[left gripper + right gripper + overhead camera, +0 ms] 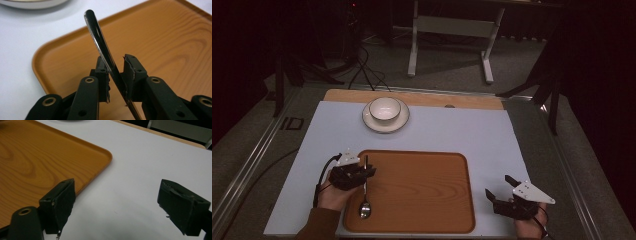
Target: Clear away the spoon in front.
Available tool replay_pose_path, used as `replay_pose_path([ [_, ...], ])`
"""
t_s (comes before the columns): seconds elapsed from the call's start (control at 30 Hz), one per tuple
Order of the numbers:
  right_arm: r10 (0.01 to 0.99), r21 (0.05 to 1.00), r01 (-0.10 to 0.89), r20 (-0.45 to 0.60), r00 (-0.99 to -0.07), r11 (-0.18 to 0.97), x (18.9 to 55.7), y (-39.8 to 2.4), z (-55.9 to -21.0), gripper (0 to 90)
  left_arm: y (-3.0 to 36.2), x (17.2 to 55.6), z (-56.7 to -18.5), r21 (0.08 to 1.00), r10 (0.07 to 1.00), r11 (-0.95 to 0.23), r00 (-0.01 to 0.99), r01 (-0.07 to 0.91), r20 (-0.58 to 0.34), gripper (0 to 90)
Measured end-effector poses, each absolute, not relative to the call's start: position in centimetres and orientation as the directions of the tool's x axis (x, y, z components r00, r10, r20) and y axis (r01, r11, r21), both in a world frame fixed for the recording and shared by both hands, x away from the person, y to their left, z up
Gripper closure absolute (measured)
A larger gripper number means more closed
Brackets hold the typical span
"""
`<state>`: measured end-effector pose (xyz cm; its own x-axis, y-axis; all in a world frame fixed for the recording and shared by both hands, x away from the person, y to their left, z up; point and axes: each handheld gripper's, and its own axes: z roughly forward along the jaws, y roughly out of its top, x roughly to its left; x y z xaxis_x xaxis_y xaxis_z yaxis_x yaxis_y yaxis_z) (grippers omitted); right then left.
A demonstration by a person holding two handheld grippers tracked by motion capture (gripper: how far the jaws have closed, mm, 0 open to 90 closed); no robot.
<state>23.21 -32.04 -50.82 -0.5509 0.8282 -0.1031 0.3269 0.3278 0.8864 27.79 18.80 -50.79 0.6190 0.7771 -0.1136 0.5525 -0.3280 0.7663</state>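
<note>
One pale worktop (462, 130) noted first, spread under everything in the high view, with a strip of bare wood along its far edge. Found a wooden tray (422, 190) with rounded corners on the near half of it, lying flat and reaching almost to the near edge. Saw a white plate (371, 122) beyond the tray's far left corner, apart from it, and a white bowl (385, 109) standing upright on that plate. Spotted the left gripper (366, 171) over the tray's left edge, carried by the left hand (332, 196) entering from the bottom. Looked along its jaws in the left gripper view and found them parted a little. Saw the handle of a metal spoon (365, 200) running slantwise between them, brushing the pads at most and not squeezed, with a slit of tray visible beside it. Traced the spoon in the high view: lying inside the tray along its left rim, handle toward the plate, bowl end toward the person. Placed the right gripper (497, 186) over the bare worktop just right of the tray's near right corner, in the right hand (530, 225). Found its jaws spread wide, only pale surface between them, one jaw close by the tray's rim.
</note>
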Motion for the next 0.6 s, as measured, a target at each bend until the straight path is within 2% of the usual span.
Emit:
replay_pose_path([
  [0.07, 0.828, 0.886, 0.327, -0.103, -0.551, 0.328, 23.2, -32.1, -50.8, 14.7, 18.7, 27.6, -50.9, 0.764, 0.778, -0.332, 0.618, 0.553, -0.109, 70.2],
  [0.5, 0.823, 0.884, 0.325, -0.107, -0.558, 0.336, 23.3, -31.9, -50.9, 14.7, 18.4, 28.5, -52.0, 0.737, 0.814, -0.356, 0.578, 0.574, -0.057, 68.7],
  [0.6, 0.822, 0.884, 0.325, -0.108, -0.56, 0.337, 23.3, -32.0, -50.9, 14.7, 18.4, 28.7, -52.1, 0.733, 0.825, -0.358, 0.564, 0.578, -0.042, 64.5],
])
